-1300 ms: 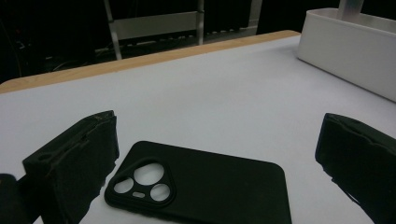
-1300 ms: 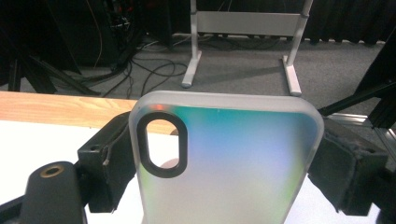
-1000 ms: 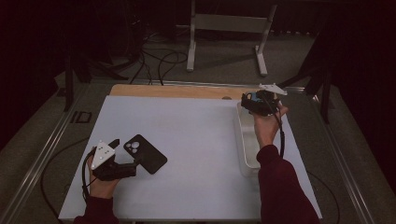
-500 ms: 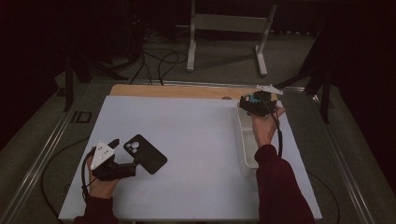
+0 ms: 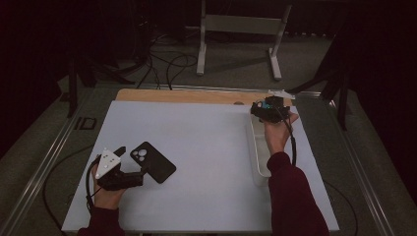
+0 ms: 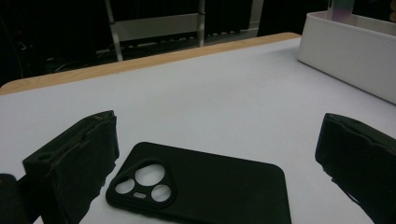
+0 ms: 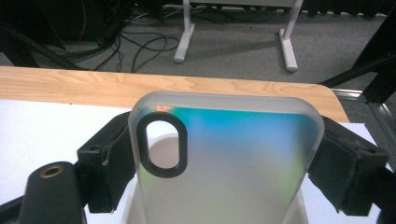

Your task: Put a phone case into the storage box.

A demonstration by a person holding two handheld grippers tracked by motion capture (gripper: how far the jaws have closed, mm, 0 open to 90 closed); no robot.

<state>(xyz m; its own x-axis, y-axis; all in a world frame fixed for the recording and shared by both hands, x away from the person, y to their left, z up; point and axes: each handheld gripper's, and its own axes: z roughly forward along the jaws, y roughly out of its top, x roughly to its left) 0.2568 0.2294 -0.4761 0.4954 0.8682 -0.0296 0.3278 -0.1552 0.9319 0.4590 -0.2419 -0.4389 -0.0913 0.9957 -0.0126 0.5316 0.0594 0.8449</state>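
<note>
The right claw (image 7: 224, 163) clamps a frosted, translucent phone case (image 7: 226, 158) by its long edges, held upright over the white bin (image 5: 259, 157) at the table's right side. That case has rounded corners, an iridescent sheen and a black-rimmed oval camera opening. The left claw (image 6: 215, 158) stands released, its foam-padded jaws wide apart on either side of a matte black phone case (image 6: 201, 184) with three round lens holes, lying flat on the smooth white table (image 5: 196, 128). A bare wooden strip (image 5: 182, 96) edges the far side. The table's middle lies open between both hands.
</note>
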